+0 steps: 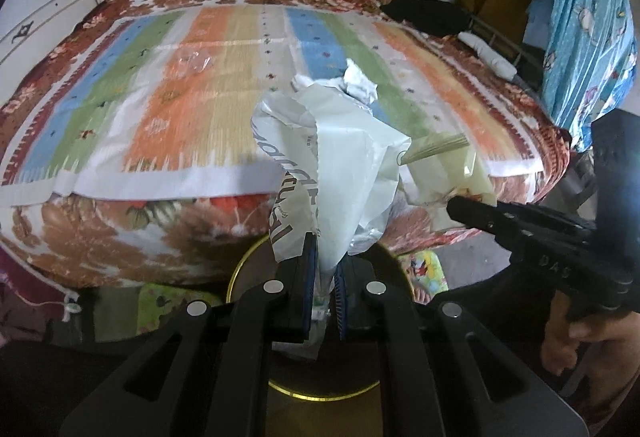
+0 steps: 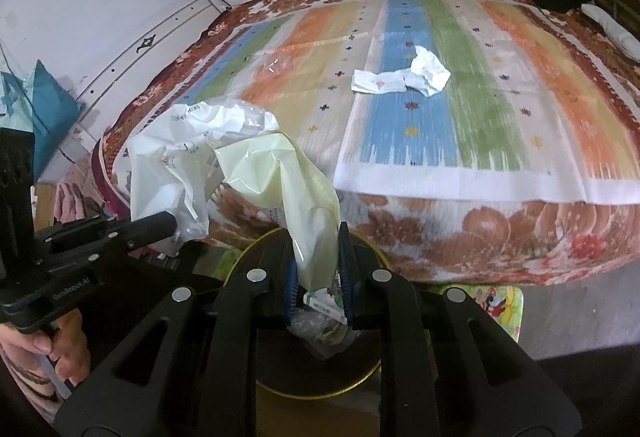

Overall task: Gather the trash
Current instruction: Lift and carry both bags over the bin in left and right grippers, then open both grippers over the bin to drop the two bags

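1. White bag (image 1: 352, 173): thin crinkled plastic, faint sheen.
2. Pale yellow bag (image 2: 288, 189): smooth glossy plastic film.
3. Crumpled scraps (image 2: 428, 71): matt white paper.
4. Striped sheet (image 2: 480, 109) on the bed: woven matt cloth.
5. Left gripper (image 1: 325, 269) and right gripper (image 2: 320, 277): matt black plastic with shiny metal rivets.

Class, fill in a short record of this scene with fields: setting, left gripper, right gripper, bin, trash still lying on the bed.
setting: bed with striped cover
left gripper: shut on white printed plastic bag
right gripper: shut on pale yellow plastic bag
bin: round dark container with gold rim below both grippers, scraps already inside
trash still on bed: crumpled white paper, flat paper piece, clear plastic wrapper
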`<state>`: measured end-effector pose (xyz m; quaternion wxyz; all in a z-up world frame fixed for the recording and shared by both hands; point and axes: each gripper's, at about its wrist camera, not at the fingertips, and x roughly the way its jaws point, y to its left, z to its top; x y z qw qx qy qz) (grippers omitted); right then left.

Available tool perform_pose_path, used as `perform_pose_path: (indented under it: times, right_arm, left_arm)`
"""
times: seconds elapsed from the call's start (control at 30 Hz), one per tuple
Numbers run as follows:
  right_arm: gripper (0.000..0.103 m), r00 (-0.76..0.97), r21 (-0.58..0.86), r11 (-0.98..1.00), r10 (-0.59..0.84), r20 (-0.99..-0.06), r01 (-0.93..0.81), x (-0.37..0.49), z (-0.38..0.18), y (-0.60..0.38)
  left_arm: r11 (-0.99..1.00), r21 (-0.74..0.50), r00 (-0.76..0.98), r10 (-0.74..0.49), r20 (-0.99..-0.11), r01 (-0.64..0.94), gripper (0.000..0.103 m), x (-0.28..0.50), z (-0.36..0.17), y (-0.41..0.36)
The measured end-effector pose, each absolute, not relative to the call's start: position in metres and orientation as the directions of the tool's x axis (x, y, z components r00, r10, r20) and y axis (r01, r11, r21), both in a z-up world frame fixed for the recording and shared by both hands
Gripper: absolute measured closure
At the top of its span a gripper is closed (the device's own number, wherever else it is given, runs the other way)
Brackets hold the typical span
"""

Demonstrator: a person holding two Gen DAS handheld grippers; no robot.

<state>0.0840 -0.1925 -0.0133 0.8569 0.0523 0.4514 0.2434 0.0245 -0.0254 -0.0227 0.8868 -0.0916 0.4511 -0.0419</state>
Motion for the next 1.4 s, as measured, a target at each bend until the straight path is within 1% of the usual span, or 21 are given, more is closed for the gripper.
perform_pose_path:
  times: [0.33,0.5,0.7,0.97,1.07,1.1,1.13,1.2,1.4]
  right_arm:
    - [0.087,0.447,0.330,0.874,0.470,-0.761,-0.356,0.055,-0.028,-0.193]
    - [0.087,0.478,0.299,0.896,0.430,-0.766,-0.327,0.036,-0.033,-0.194]
    - [0.086,0.455,0.289,0.905,0.410,-0.791,-0.312,0.028,-0.046,-0.192]
    - [0.085,0.441,0.278,0.916,0.386,-0.810,-0.291,0.032,-0.052,-0.190]
    - [0.081,0.435,0.276,0.916,0.384,-0.814,-0.293,0.032,-0.054,-0.188]
    - [0.079,0.438,0.273,0.917,0.381,-0.814,-0.289,0.032,-0.054,-0.188]
    - [0.071,0.435,0.274,0.918,0.380,-0.816,-0.286,0.032,-0.054,-0.188]
    - [0.062,0.424,0.280,0.916,0.384,-0.820,-0.288,0.034,-0.056,-0.187]
    - [0.061,0.400,0.292,0.909,0.396,-0.827,-0.297,0.035,-0.059,-0.186]
  left_arm:
    - [0.985,-0.168,0.539,-0.126,-0.833,-0.030,0.095,-0.007,-0.044,-0.039]
    - [0.985,-0.159,0.508,-0.103,-0.855,-0.068,0.095,-0.023,-0.057,-0.043]
    - [0.979,-0.174,0.488,-0.103,-0.867,-0.103,0.094,-0.033,-0.067,-0.044]
    - [0.977,-0.181,0.479,-0.106,-0.871,-0.111,0.094,-0.028,-0.071,-0.045]
    - [0.974,-0.193,0.483,-0.114,-0.868,-0.119,0.093,-0.027,-0.071,-0.044]
    - [0.973,-0.197,0.485,-0.116,-0.867,-0.119,0.087,-0.026,-0.070,-0.044]
    - [0.972,-0.202,0.485,-0.119,-0.867,-0.122,0.075,-0.025,-0.071,-0.043]
    - [0.971,-0.204,0.486,-0.119,-0.866,-0.127,0.067,-0.024,-0.071,-0.043]
    - [0.970,-0.206,0.488,-0.119,-0.865,-0.129,0.066,-0.024,-0.071,-0.043]
